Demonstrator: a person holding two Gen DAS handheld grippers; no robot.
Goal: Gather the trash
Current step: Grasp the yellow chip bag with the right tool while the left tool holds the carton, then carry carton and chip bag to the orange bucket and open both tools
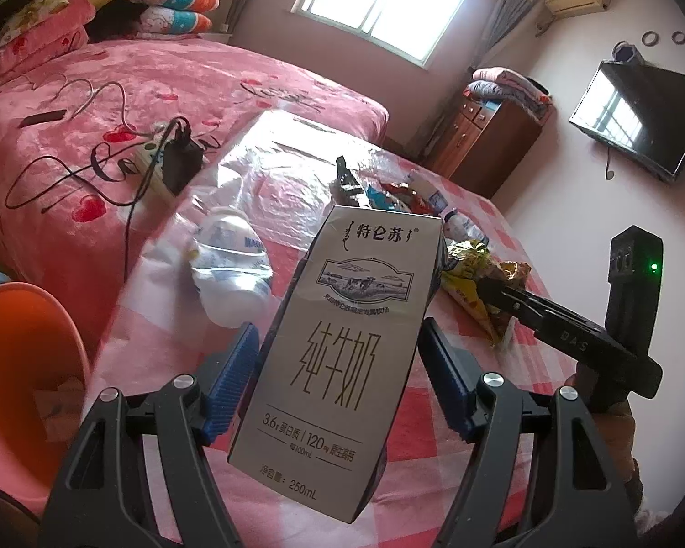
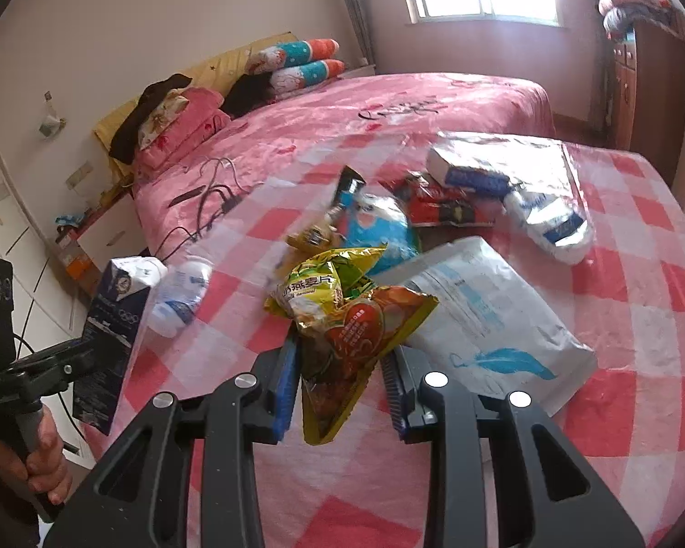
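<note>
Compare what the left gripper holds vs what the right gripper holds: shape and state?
The milk carton in the left gripper is a rigid, flat-sided box; the snack wrapper in the right gripper is crumpled foil. The carton is grey with dark print; the wrapper is yellow, green and red. Both are clamped between blue pads, above the checked tablecloth.

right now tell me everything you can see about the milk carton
The milk carton is a tall grey-silver paper box with dark Chinese lettering, a small picture of cows in a field and a printed volume near its base. From the right wrist view its side panels look dark blue. It looks intact, stands roughly upright and is clamped between the blue pads of the left gripper, held beside the table's checked cloth.
</note>
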